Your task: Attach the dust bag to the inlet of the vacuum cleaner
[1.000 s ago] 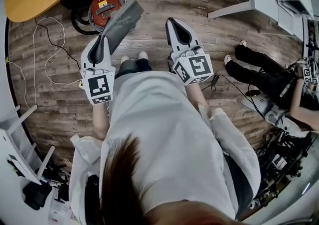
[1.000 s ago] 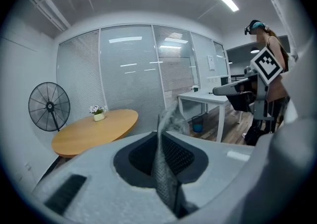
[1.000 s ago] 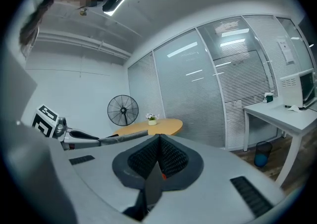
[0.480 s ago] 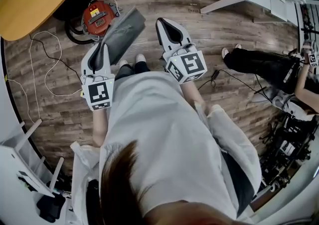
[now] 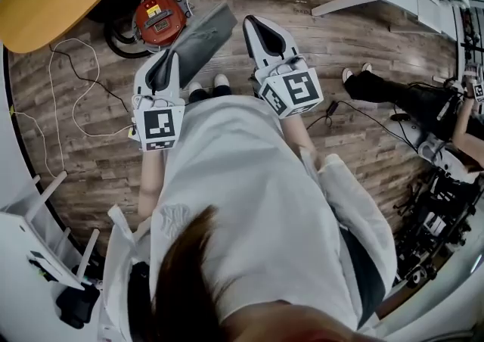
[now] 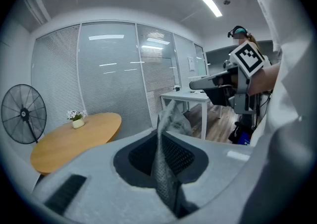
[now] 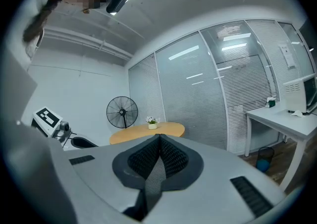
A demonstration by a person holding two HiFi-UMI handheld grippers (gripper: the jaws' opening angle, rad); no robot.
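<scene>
Head view: your left gripper [image 5: 170, 66] is clenched on one edge of the grey dust bag [image 5: 203, 36]. The bag sticks out forward, off the floor, near the red vacuum cleaner [image 5: 157, 18] below. You grip the edge, likely to keep the bag free for the inlet. Your right gripper [image 5: 259, 29] is pinched together on nothing, just beside the bag, probably ready to steady it.

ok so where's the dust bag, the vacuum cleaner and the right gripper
dust bag [image 5: 204, 34]: head view, middle of its flat grey panel
vacuum cleaner [image 5: 159, 19]: head view, its red top, on the floor
right gripper [image 5: 253, 23]: head view, front tip where its jaws meet
</scene>
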